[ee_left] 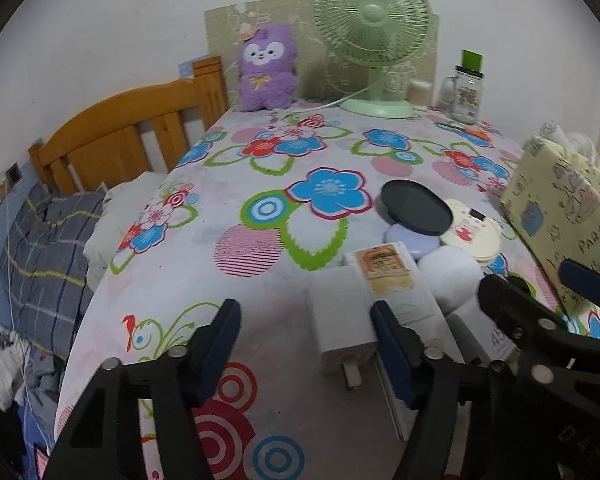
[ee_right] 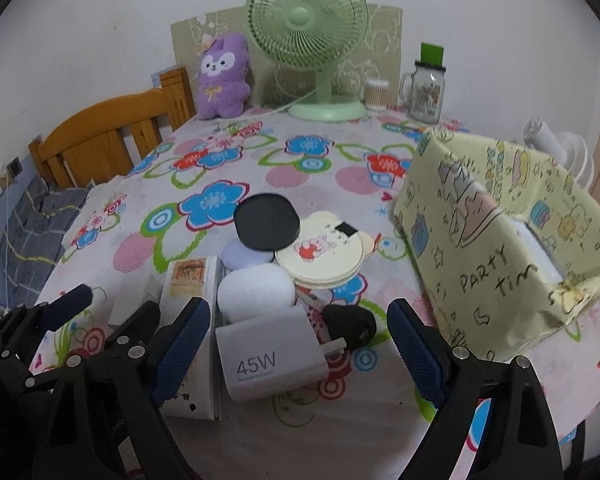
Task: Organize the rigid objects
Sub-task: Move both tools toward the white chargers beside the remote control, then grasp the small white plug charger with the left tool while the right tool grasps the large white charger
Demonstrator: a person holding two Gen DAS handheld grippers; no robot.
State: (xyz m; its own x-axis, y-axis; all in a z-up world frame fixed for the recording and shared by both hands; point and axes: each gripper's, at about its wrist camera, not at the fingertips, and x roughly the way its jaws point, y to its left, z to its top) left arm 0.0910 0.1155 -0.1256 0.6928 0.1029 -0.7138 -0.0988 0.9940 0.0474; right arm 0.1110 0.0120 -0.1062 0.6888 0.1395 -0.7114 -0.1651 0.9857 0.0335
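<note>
A small white plug adapter (ee_left: pixel 336 320) lies on the flowered tablecloth (ee_left: pixel 260 280) between the fingers of my left gripper (ee_left: pixel 304 320). Its right finger (ee_left: pixel 392 344) is against the adapter; the left one stands clear of it, so the jaws are open. Behind lies a white box with a stamp label (ee_left: pixel 386 276). My right gripper (ee_right: pixel 298 320) is wide open around a white 45W charger (ee_right: pixel 272 360) without touching it. Beyond are a white pad (ee_right: pixel 254 292), a lavender puff (ee_right: pixel 240 256), a black disc (ee_right: pixel 266 222), a cream bear-eared case (ee_right: pixel 320 252) and a black key fob (ee_right: pixel 350 326).
A yellow "Party time" box (ee_right: pixel 500 240) stands open at the right. A green fan (ee_right: pixel 308 32), a purple plush (ee_right: pixel 222 80) and a glass mug jar (ee_right: pixel 426 92) line the wall. A wooden bed frame (ee_left: pixel 128 136) and bedding lie beyond the table's left edge.
</note>
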